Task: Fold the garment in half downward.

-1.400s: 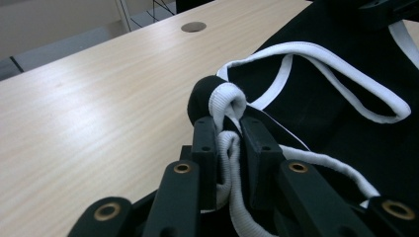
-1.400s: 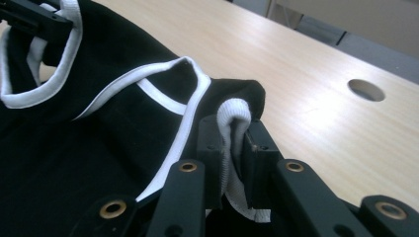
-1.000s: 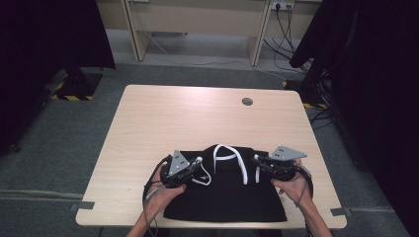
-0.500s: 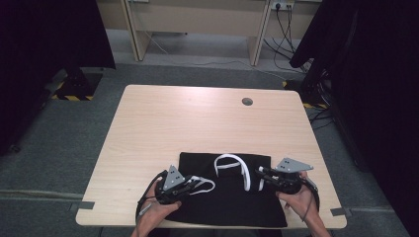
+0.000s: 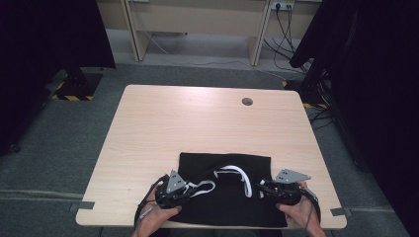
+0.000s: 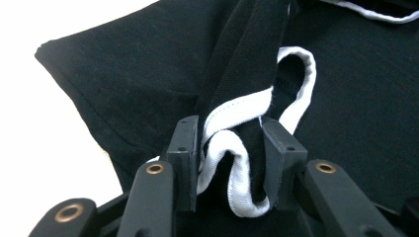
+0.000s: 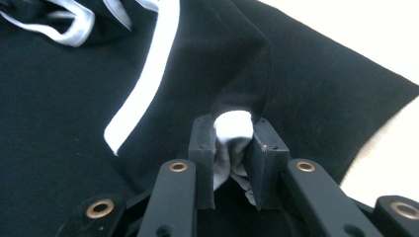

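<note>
Lying flat at near edge of table: black garment with white trim. Clamping bunched white-edged fabric between closed jaws at garment's left side: left gripper. Pinching white fold of fabric between closed jaws at right side: right gripper.

1. The near edge of the black garment runs off the counter under my hands, so its lower hem is out of sight.
2. My left gripper has white trim bunched between its jaws; the folds behind are hidden.
3. My right gripper covers most of the white fabric it pinches.
</note>
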Available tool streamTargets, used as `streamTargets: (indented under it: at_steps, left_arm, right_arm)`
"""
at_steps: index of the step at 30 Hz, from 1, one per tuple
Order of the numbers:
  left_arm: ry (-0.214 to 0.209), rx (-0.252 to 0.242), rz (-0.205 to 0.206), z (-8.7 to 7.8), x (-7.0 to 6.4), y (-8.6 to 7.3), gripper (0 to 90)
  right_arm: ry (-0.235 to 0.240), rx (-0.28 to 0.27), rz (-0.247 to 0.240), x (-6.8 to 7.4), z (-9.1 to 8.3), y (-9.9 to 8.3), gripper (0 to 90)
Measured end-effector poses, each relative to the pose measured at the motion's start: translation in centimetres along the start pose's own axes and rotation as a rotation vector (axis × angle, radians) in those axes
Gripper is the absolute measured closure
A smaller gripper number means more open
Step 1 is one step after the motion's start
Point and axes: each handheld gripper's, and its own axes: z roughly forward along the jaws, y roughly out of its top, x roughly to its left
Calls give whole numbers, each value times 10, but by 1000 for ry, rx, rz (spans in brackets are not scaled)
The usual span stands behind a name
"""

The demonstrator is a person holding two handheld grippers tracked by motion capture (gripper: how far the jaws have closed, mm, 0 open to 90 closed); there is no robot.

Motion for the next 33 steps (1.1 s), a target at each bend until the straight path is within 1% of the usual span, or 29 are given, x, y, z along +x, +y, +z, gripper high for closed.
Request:
streamTargets:
  at_steps: [2, 4, 5, 7, 9, 10, 12, 13, 15, 17, 19, 20, 21, 22, 23, 24, 25, 26, 27, 28, 29, 30, 31, 32, 33]
  left_arm:
    - [-2, 4, -9, 1, 1, 1, 621]
    - [-1, 6, -6, 2, 1, 2, 620]
    - [0, 8, -6, 3, 2, 3, 620]
    - [4, 8, -11, 5, 4, 5, 621]
    - [8, 5, -14, 6, 6, 6, 621]
    - [13, 7, -15, 8, 8, 7, 621]
    - [35, 9, -15, 14, 14, 12, 619]
    - [36, 12, -17, 16, 16, 14, 618]
    - [35, 10, -23, 19, 21, 17, 617]
    - [42, 13, -25, 20, 25, 19, 610]
    - [62, 12, 0, 20, 24, 20, 531]
    - [57, 10, 1, 19, 24, 20, 498]
    - [49, 5, -1, 19, 24, 21, 483]
    - [44, -4, -7, 18, 23, 22, 444]
    - [43, -28, -15, 14, 21, 27, 407]
    - [43, -28, -15, 14, 21, 27, 371]
    - [43, -37, -19, 12, 20, 31, 371]
    - [34, -57, -20, 9, 19, 39, 344]
    - [32, -65, -21, 8, 18, 42, 331]
    - [31, -71, -17, 8, 17, 46, 318]
    - [31, -71, -17, 8, 17, 46, 305]
    - [32, -73, -16, 8, 17, 50, 305]
    - [35, -76, -19, 10, 18, 53, 289]
    - [39, -76, -24, 12, 19, 56, 286]
    - [41, -76, -27, 14, 20, 58, 286]
  right_arm:
    - [-3, 11, 1, 0, 1, 0, 750]
    - [-12, 25, -12, -1, 3, 2, 751]
    - [-16, 27, -10, -2, 4, 3, 751]
    - [-21, 33, -11, -5, 7, 6, 751]
    - [-27, 41, -7, -12, 13, 12, 751]
    - [-27, 41, -7, -12, 13, 12, 751]
    - [-33, 42, 6, -22, 23, 20, 748]
    - [-34, 43, 4, -24, 25, 22, 745]
    - [-37, 46, 7, -29, 29, 26, 727]
    - [-35, 48, 27, -32, 32, 29, 669]
    - [-30, 57, 51, -35, 30, 34, 561]
    - [-35, 52, 59, -35, 27, 36, 499]
    - [-40, 47, 69, -35, 24, 38, 470]
    - [-43, 41, 80, -35, 19, 41, 441]
    - [-41, 32, 67, -35, 16, 44, 430]
    - [-41, 32, 67, -35, 16, 44, 430]
    - [-38, 25, 67, -34, 14, 47, 418]
    - [-41, 14, 61, -33, 10, 53, 396]
    - [-38, 7, 61, -32, 9, 57, 393]
    - [-32, 2, 61, -32, 8, 61, 389]
    - [-26, -3, 56, -31, 7, 64, 385]
    - [-26, -3, 56, -31, 7, 64, 385]
    - [-22, -11, 49, -28, 8, 72, 378]
    - [-17, -9, 40, -27, 10, 76, 377]
    - [-17, -9, 40, -27, 10, 76, 377]
